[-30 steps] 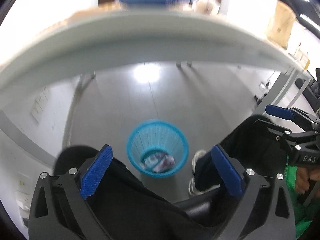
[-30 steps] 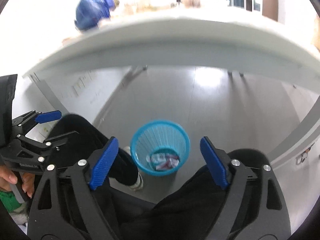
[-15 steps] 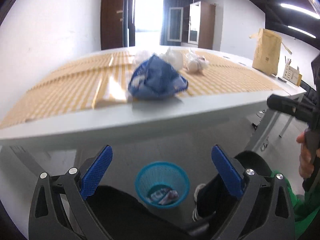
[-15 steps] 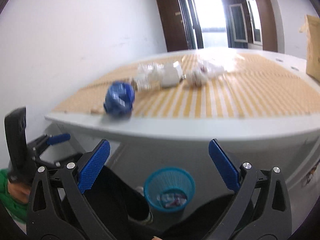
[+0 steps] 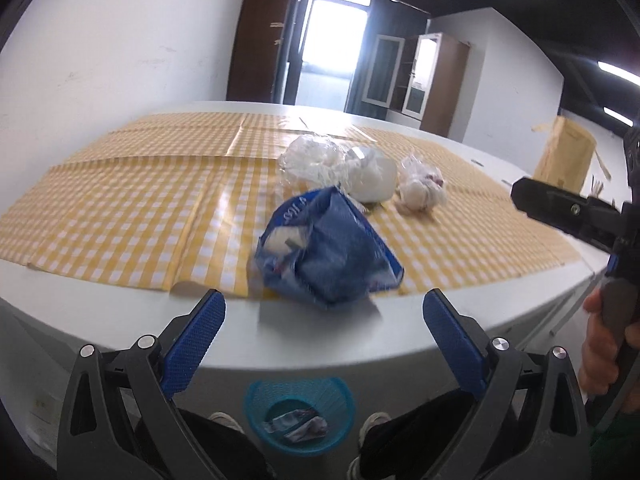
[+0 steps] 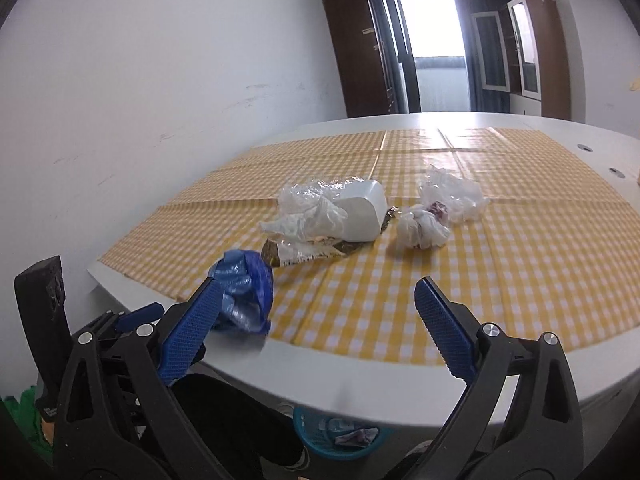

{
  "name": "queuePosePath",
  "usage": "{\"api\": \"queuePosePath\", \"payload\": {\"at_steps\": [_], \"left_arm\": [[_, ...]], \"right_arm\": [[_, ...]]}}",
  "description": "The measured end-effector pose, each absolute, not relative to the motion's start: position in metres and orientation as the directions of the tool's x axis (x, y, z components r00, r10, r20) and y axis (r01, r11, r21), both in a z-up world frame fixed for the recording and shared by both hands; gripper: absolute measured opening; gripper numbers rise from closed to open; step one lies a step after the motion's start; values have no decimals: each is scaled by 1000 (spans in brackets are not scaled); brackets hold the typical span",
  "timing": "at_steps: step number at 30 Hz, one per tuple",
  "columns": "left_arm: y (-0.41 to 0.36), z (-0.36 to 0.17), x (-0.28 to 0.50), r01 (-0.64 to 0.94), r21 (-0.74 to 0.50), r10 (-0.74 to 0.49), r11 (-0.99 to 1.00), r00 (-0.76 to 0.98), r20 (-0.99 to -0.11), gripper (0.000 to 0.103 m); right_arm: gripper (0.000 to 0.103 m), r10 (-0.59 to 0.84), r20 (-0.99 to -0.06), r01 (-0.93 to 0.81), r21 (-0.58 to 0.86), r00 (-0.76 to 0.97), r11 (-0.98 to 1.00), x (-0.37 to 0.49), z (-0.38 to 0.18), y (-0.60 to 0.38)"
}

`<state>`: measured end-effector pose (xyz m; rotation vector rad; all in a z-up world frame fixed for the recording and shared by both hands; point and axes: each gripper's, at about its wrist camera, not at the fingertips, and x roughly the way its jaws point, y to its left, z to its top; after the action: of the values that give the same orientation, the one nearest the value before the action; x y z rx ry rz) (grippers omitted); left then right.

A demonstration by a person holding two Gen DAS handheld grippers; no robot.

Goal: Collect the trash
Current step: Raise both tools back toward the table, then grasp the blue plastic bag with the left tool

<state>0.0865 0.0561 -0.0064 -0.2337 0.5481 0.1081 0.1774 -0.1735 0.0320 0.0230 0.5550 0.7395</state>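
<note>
The left gripper (image 5: 322, 326) is held with its blue-padded fingers (image 5: 194, 336) spread wide and nothing between them. A crumpled blue plastic bag (image 5: 326, 252) lies on the near edge of the yellow checked tablecloth (image 5: 132, 204), just ahead of the gap between those fingers and roughly centred on it, not touched by either pad. No object is seen between the fingers and the bag; only a strip of bare white table (image 5: 120, 304) separates them.

The right gripper (image 6: 318, 322) is likewise held wide apart and empty. In the right wrist view the blue bag (image 6: 244, 292) is seen behind the tip of that gripper's left finger (image 6: 192, 332), partly hidden by it; whether they touch cannot be told.

Farther back on the cloth a heap of clear plastic wrap (image 5: 310, 158) is seen against a white container (image 5: 372, 178), with a flattened shiny wrapper (image 6: 312, 250) beneath them. Just to the right of these, a small wad of white tissue and plastic (image 5: 420, 190) is set apart. A brown paper bag (image 5: 564, 160) stands at the far right of the table.

Below the table edge, a blue mesh wastebasket (image 5: 300, 414) stands on the floor, with some wrappers in it, between the person's shoes.
</note>
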Motion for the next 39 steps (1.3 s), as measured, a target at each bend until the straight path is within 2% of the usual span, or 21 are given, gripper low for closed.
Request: {"api": "queuePosePath", "payload": {"at_steps": [6,13,16,26,28,32,34,35,36,37,39], "left_arm": [[68,-7,115,-209,-250,50,945,851,-523,96],[64,-16,128,-175,-241,24,955,852,-523,94],[67,-24,131,-168,-251,5,953,840,-543,85],[86,-24,129,-149,-317,-47,937,844,-534,75],[86,-24,127,-147,-320,-50,936,844,-534,69],[86,-21,127,-140,-316,-53,938,845,-533,60],[86,-20,127,-138,-308,-50,942,845,-532,55],[86,-19,128,-139,-304,-47,943,846,-531,51],[86,-18,127,-141,-300,-42,943,847,-531,46],[86,-17,127,-140,-295,-39,945,848,-528,42],[87,-14,125,-143,-280,-28,949,849,-527,36]], "right_arm": [[82,626,-520,-616,221,581,756,214,29,-144],[76,617,-571,-608,241,542,757,248,23,-105],[73,598,-591,-602,224,542,766,261,21,-87],[66,517,-671,-567,172,531,806,294,-3,-57],[59,505,-680,-560,166,531,812,298,-6,-54],[50,506,-693,-551,185,513,814,301,-13,-50],[33,497,-702,-549,180,509,816,301,-15,-49],[28,490,-707,-548,173,510,819,302,-16,-49],[17,481,-712,-545,165,511,822,302,-17,-48],[11,467,-718,-538,153,516,829,302,-18,-49],[7,467,-715,-535,154,520,831,300,-18,-51]]}}
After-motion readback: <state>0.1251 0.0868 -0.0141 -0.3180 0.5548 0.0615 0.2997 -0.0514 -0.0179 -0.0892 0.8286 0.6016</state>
